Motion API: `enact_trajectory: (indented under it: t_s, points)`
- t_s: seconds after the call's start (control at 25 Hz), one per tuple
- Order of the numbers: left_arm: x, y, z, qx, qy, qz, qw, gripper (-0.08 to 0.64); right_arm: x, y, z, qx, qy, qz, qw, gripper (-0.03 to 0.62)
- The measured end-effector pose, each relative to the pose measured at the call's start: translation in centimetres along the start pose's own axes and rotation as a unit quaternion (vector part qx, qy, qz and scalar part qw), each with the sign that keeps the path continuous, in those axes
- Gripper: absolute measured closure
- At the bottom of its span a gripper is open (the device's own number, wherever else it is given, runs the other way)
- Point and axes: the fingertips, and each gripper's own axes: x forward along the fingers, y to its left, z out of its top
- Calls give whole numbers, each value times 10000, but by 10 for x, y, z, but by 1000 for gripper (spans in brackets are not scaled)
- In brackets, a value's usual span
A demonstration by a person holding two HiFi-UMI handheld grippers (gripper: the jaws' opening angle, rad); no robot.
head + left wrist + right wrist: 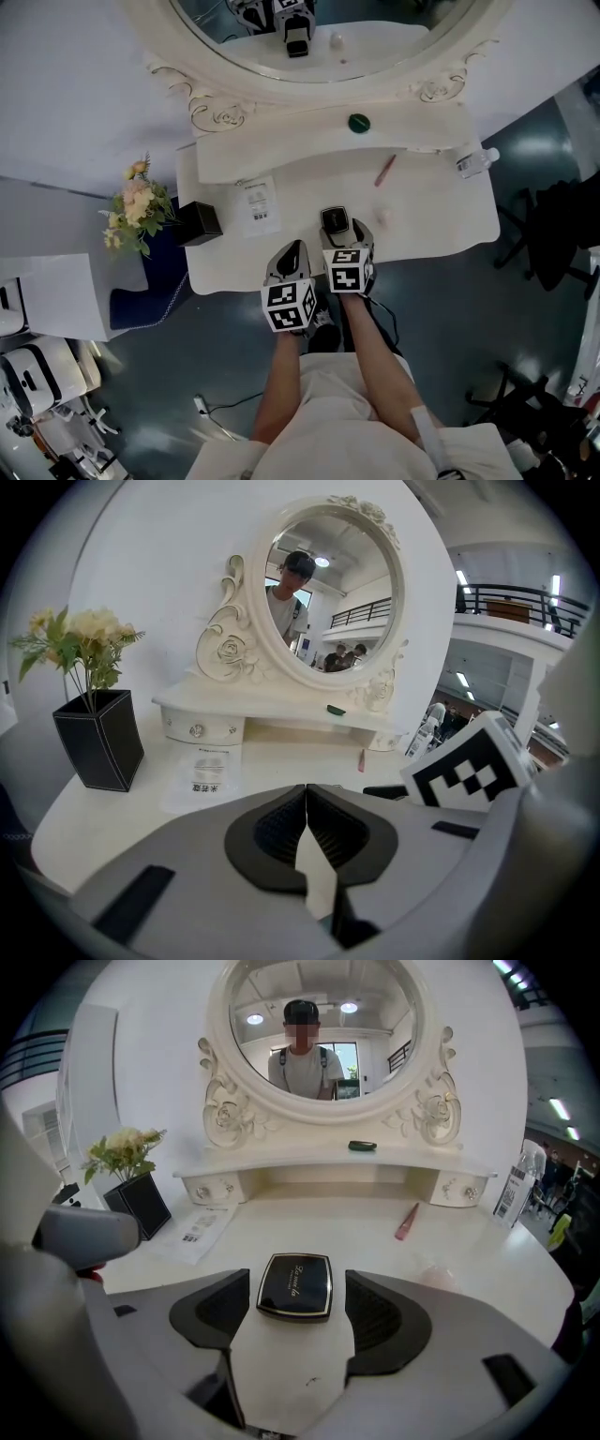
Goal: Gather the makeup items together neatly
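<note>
1. Bracketing the black compact (pixel 294 1283) on the desk (pixel 309 1218), the right claw (pixel 297 1290) stands wide open and holds nothing. The left claw (pixel 306 794), left of the compact, is closed and empty.
2. The compact looks rigid, light and glossy, so probably slippery; pinch its flat side edges.

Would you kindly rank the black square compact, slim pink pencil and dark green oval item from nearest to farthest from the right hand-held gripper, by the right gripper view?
1. Black square compact: between the open jaws.
2. Slim pink pencil: farther back, right.
3. Dark green oval item: farthest, on the raised shelf.
</note>
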Motion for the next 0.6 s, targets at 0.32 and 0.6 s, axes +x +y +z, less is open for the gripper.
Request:
enact_trajectory:
  t_s: [0.32,0.6]
  points:
    - [15,-20,19,192,-58,-221,9996,545,-39,-65,3,12,-274,-383,9989,288]
    - [32,-50,36,366,-85,-498,9981,545,-31,-114,-15,60,-6,-594,9982,288]
